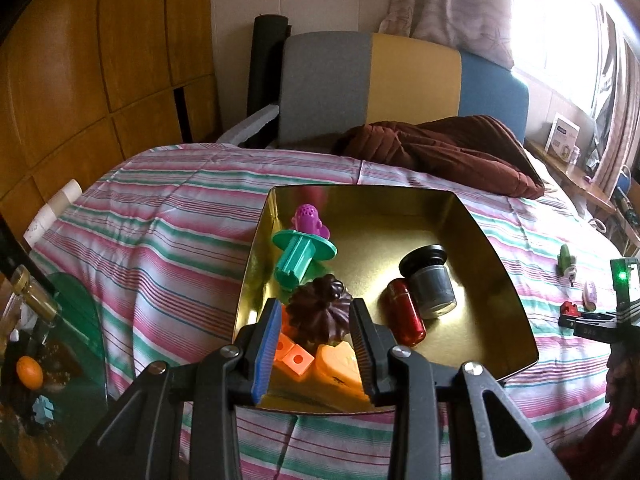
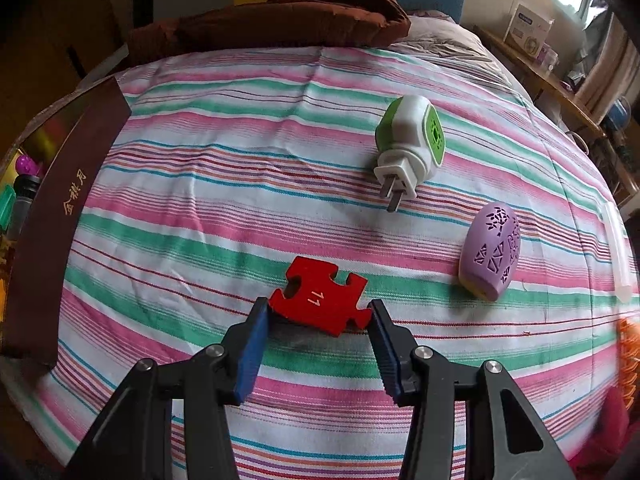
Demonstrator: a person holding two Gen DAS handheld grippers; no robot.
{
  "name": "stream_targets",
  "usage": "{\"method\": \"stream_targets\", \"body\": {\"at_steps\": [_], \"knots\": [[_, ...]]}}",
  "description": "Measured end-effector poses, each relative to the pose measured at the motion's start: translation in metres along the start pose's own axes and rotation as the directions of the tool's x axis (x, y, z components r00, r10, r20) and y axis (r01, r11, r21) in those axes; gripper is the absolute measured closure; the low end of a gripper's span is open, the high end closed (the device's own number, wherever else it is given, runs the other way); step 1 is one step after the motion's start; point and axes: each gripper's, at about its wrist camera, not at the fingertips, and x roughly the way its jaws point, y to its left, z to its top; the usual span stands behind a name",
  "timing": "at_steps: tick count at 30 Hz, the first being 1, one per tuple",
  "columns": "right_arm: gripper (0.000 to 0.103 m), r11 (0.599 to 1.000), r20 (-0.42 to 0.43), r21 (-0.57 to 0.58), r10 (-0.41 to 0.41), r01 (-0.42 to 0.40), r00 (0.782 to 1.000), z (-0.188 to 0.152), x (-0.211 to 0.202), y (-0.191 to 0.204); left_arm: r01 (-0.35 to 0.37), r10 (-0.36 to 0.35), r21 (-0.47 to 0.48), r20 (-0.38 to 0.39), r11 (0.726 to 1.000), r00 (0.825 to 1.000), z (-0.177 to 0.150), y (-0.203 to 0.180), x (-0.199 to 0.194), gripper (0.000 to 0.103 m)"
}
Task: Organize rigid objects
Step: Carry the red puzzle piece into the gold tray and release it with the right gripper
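On a striped bed, the right tool (image 2: pixel 318 314) is lowered over a flat red puzzle piece (image 2: pixel 320 306) numbered eleven. Its jaws flank the piece at either side; whether the pads are pressing yet is unclear. The piece lies flat, long axis running straight across between the jaws. This looks like the pickup step; next it likely needs a firm squeeze, a lift, and carrying left to the gold tray (image 1: pixel 500 280). The left tool (image 1: pixel 316 322) is clamped on a dark brown fluted mould (image 1: pixel 318 312) above that tray.
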Motion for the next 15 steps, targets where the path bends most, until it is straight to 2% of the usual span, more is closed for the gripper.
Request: {"method": "stream_targets", "body": {"at_steps": [7, 11, 15], "knots": [[0.054, 1.000, 0.003, -0.002, -0.006, 0.006, 1.000, 0.002, 0.000, 0.002, -0.006, 0.006, -0.007, -0.014, 1.000, 1.000, -0.005, 0.003, 0.004, 0.068], [0.054, 0.999, -0.005, 0.024, 0.027, -0.027, 1.000, 0.003, -0.005, 0.004, -0.002, 0.002, -0.007, -0.033, 1.000, 0.999, -0.008, 0.008, 0.008, 0.069], [0.054, 0.998, 0.027, 0.025, 0.056, -0.056, 0.998, 0.007, -0.018, 0.018, 0.011, -0.012, -0.017, -0.044, 1.000, 0.999, -0.010, 0.012, 0.010, 0.069]]}}
